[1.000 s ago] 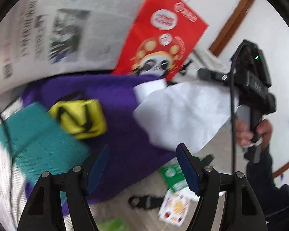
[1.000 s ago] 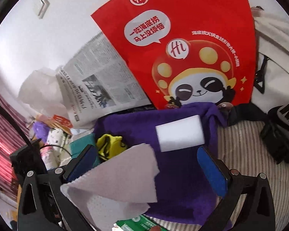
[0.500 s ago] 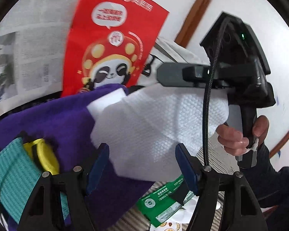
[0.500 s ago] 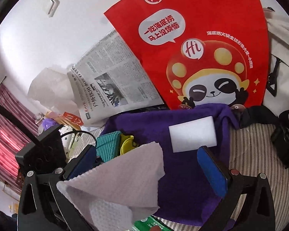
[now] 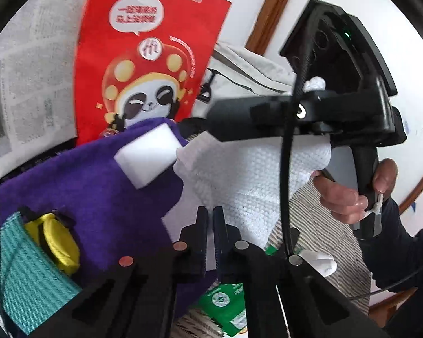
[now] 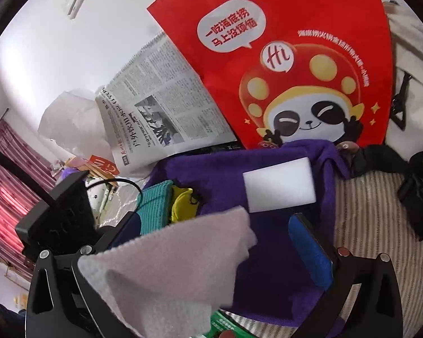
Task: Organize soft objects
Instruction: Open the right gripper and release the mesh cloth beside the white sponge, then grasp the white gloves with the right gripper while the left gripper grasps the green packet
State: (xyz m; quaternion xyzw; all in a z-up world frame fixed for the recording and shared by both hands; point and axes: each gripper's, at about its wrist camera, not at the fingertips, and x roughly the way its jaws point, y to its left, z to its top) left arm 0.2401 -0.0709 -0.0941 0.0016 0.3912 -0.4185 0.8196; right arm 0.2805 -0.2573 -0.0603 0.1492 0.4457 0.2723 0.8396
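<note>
A white textured cloth (image 5: pixel 248 186) hangs between the two grippers. My left gripper (image 5: pixel 210 233) is shut on its lower edge. My right gripper (image 6: pixel 211 242) is open, and the cloth (image 6: pixel 166 264) drapes over its left finger. In the left wrist view the right gripper's body (image 5: pixel 324 112) is above the cloth. Behind lies a purple towel (image 6: pixel 270 267) with a white sponge block (image 6: pixel 279 186), a yellow strap pouch (image 6: pixel 183 202) and a teal knitted cloth (image 6: pixel 155 205) on it.
A red panda-print bag (image 6: pixel 282 56) and a newspaper (image 6: pixel 160 112) stand against the wall behind the towel. A green packet (image 5: pixel 225 301) lies on the striped surface (image 6: pixel 375 225). A black bag strap (image 6: pixel 417 197) is at the right.
My left gripper has swung right toward the white cloth and closed on its edge. The right gripper stays open with the cloth draped on it.
</note>
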